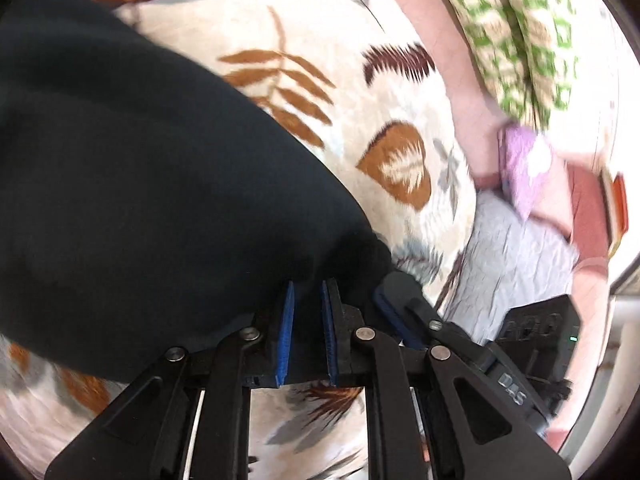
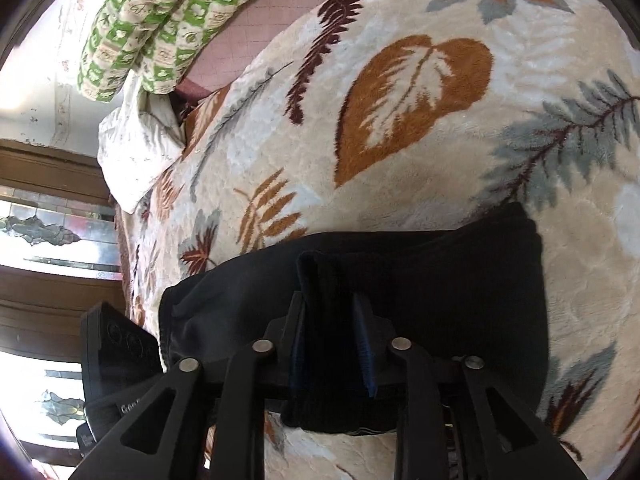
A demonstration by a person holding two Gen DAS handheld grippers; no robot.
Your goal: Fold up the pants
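The black pants (image 1: 132,184) fill the left of the left wrist view and hang over a cream leaf-patterned blanket (image 1: 360,92). My left gripper (image 1: 308,284) is shut on a bunched edge of the pants between its blue pads. In the right wrist view the pants (image 2: 440,288) lie folded on the blanket (image 2: 400,120). My right gripper (image 2: 332,300) is shut on a thick ribbed fold of the pants. The right gripper also shows in the left wrist view (image 1: 400,300), close beside the left one.
A green-and-cream patterned pillow (image 2: 160,28) lies at the far end of the bed on a pink sheet (image 2: 280,12). A white cloth (image 2: 136,152) lies at the blanket's edge. A wooden window frame (image 2: 48,280) stands to the left.
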